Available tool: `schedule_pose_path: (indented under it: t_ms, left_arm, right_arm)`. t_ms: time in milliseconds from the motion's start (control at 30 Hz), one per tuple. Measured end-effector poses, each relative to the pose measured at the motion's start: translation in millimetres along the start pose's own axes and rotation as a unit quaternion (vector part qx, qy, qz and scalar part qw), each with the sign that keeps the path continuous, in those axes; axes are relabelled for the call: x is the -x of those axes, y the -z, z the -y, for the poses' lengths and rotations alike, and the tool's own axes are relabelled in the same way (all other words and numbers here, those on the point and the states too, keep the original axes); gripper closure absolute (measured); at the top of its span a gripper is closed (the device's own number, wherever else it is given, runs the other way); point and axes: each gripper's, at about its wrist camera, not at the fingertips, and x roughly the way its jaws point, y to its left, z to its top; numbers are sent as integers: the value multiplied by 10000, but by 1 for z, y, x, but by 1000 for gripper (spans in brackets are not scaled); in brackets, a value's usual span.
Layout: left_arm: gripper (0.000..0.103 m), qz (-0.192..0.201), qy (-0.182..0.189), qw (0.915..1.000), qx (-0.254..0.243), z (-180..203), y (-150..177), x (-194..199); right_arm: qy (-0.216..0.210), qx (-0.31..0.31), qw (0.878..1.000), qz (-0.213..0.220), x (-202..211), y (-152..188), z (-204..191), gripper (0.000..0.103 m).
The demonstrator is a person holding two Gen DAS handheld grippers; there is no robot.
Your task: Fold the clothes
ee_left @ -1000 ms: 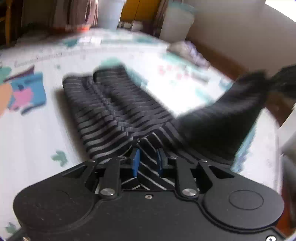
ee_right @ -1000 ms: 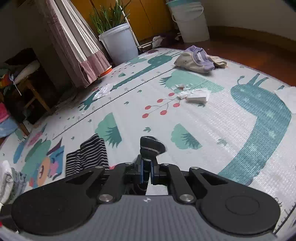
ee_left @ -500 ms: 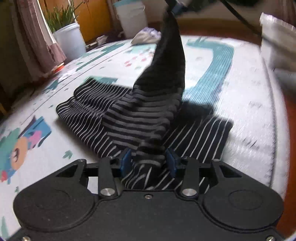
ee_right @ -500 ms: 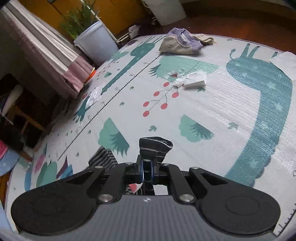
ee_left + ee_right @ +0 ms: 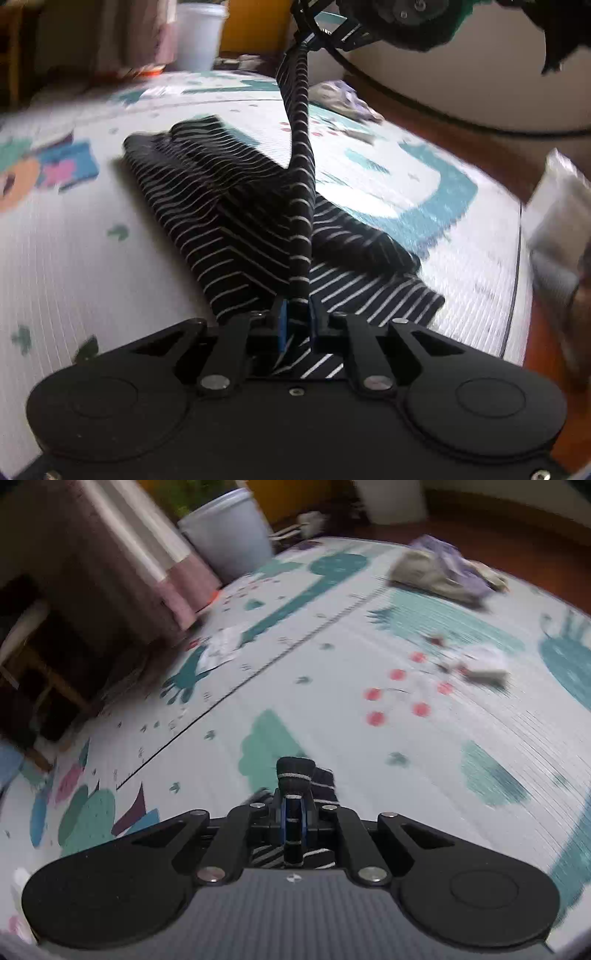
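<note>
A black shirt with thin white stripes [image 5: 207,206] lies on the play mat [image 5: 74,258]. One sleeve [image 5: 301,166] rises from it as a taut, narrow band. My left gripper [image 5: 295,317] is low over the shirt's near edge; its jaws are closing, with the blue pads against the base of that sleeve. At the top of the left wrist view, my right gripper [image 5: 310,40] holds the sleeve's far end high. In the right wrist view, the right gripper [image 5: 293,812] is shut on the striped cuff [image 5: 295,775], which sticks out past the pads.
A white bucket [image 5: 229,531] and a pink-edged curtain [image 5: 147,565] stand at the mat's far side. A small heap of pale clothes [image 5: 443,568] and a white scrap [image 5: 484,664] lie on the mat [image 5: 369,646]. Wooden floor [image 5: 461,136] borders it, with a pale bag [image 5: 557,206] at the right.
The left jaws widened around the sleeve, then narrowed onto it. The right gripper carried the cuff up and away, so the sleeve went from a loose drape to a tight band.
</note>
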Motion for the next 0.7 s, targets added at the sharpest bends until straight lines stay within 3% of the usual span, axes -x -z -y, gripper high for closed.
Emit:
schedule_pose_path:
  t_ms: [267, 467, 700]
  left_arm:
    - [93, -9, 249, 9957, 887, -15, 1, -2]
    - [93, -9, 305, 9932, 1124, -19, 4, -2]
    - [93, -5, 384, 9906, 1315, -24, 7, -1]
  right_arm:
    - [16, 1432, 9895, -203, -53, 24, -82, 93]
    - [133, 1953, 9794, -502, -92, 40, -104, 93]
    - [-60, 2381, 9677, -827, -115, 55, -124, 93]
